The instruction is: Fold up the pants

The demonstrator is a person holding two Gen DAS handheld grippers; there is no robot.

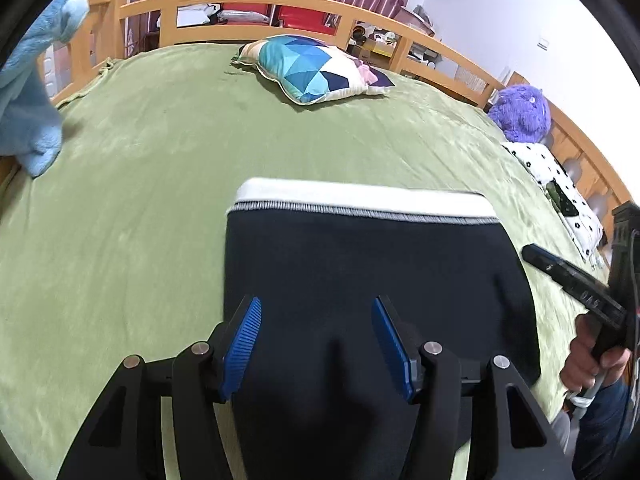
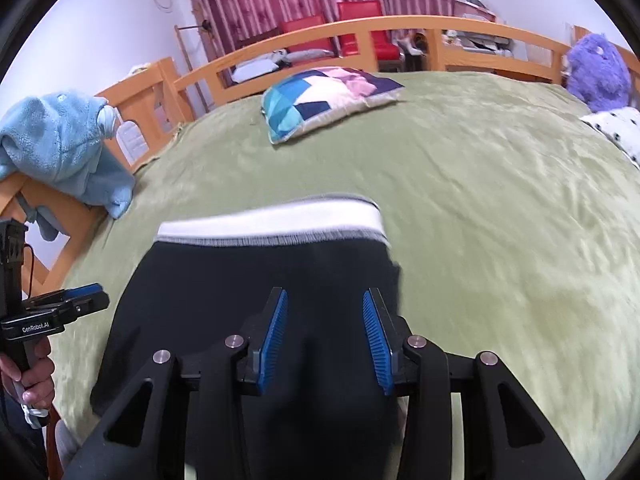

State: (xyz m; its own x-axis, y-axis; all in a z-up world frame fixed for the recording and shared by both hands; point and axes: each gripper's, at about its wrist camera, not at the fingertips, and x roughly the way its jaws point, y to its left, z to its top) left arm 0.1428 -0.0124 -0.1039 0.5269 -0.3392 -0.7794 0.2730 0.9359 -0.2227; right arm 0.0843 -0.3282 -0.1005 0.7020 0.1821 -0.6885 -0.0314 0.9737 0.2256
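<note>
Dark navy pants [image 1: 360,264] with a white waistband [image 1: 360,196] lie flat on the green bedspread [image 1: 140,200], waistband on the far side. My left gripper [image 1: 316,308] is open above the near left part of the pants, blue pads apart, holding nothing. My right gripper [image 2: 325,300] is open above the near right part of the pants [image 2: 248,280], also empty. The right gripper shows at the right edge of the left wrist view [image 1: 568,276]; the left one shows at the left edge of the right wrist view [image 2: 76,300].
A patchwork cushion [image 1: 316,68] lies at the far middle of the bed. A purple plush [image 1: 520,112] and a dotted pillow [image 1: 556,184] sit at the right, a blue plush garment [image 1: 28,92] on the left rail. A wooden rail [image 1: 280,0] rings the bed.
</note>
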